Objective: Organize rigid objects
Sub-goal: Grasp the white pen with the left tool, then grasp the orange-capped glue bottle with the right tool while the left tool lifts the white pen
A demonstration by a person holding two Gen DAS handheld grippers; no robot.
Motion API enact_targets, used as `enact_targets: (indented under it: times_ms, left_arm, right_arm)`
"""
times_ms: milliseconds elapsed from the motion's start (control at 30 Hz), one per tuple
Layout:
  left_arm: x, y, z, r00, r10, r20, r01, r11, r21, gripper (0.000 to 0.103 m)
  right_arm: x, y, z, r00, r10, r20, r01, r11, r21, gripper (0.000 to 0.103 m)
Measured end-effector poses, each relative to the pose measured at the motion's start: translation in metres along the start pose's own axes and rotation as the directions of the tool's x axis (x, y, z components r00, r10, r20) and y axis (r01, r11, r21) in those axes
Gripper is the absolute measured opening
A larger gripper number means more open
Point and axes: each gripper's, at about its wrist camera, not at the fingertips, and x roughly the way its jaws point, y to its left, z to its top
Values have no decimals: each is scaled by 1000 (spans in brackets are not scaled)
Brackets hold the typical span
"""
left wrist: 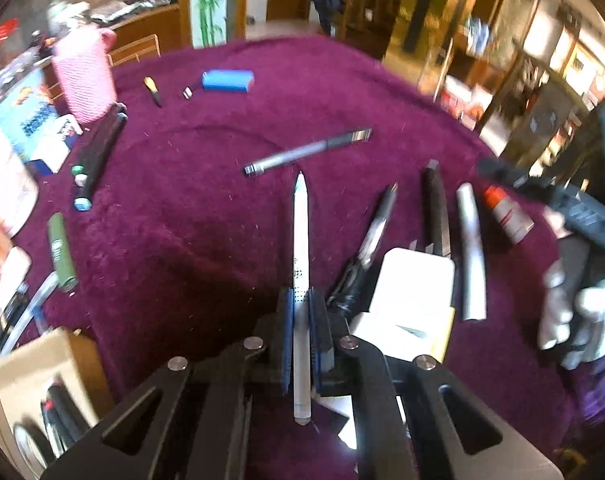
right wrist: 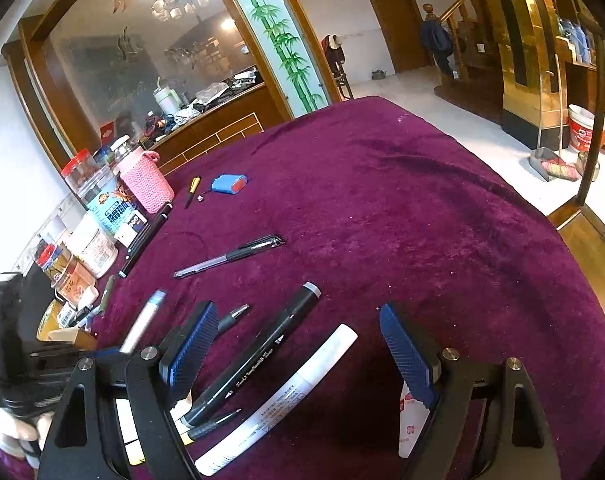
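My left gripper is shut on a white pen, which points away along the fingers above the purple tablecloth. The same pen shows blurred at the left of the right wrist view. A row lies to its right: a black pen, a black marker, a silver marker and a red-capped tube. My right gripper stands open over a black marker and a white marker, gripping neither.
A grey pen, a blue battery pack and a small yellow-black pen lie farther out. Black markers, a green marker, a pink knitted cup and jars crowd the left edge. A white box sits near.
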Motion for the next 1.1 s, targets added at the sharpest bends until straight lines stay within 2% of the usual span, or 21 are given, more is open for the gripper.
enact_targets:
  times_ms: [133,233,467,533,600,667,767,867,967,1000,1100]
  left_arm:
    - [-48,1,-14,994,-33,105,39,998,-50,7]
    - [-88,0,-38,983,-40,181,56,995,-86,7]
    - [-158,0,-97,952,-31,305,86,982,-166,7]
    - [-171,2,-111,944,-10,329,74,980,-183,7]
    - [-180,7,-126,939,-7,344,82,976,-203,7]
    - [-187,14,-143,936,-1,352,88,969,-232,7]
    - [-193,29,-161,931,15,364,94,955,-280,7]
    - [-196,44,-180,930,30,366,106,932,-346,7]
    - [-198,57,-192,932,55,359,100,912,-398,7]
    - [-198,61,-194,932,61,357,98,907,-410,7]
    - [-197,72,-200,935,88,344,79,893,-443,7]
  right_arm:
    - [0,-2,0,1000,4,-1,-4,1000,5,86]
    - [-1,-9,2,1000,22,2,-22,999,42,86]
    - [-21,-60,8,998,-5,69,-12,969,245,86]
    - [-23,-70,7,998,-44,35,33,962,272,86]
    - [-22,-69,6,999,-32,-3,32,962,270,86]
    - [-20,-63,2,999,-32,-43,41,969,242,86]
    - [-15,-51,-4,990,-93,-109,110,981,158,84]
    - [-11,-47,-12,967,-195,-163,210,975,78,70]
    - [-10,-44,-15,945,-279,-172,285,958,11,43]
    - [-10,-42,-16,938,-300,-173,302,953,-15,29]
    - [-13,-40,-19,929,-325,-178,319,946,-61,29]
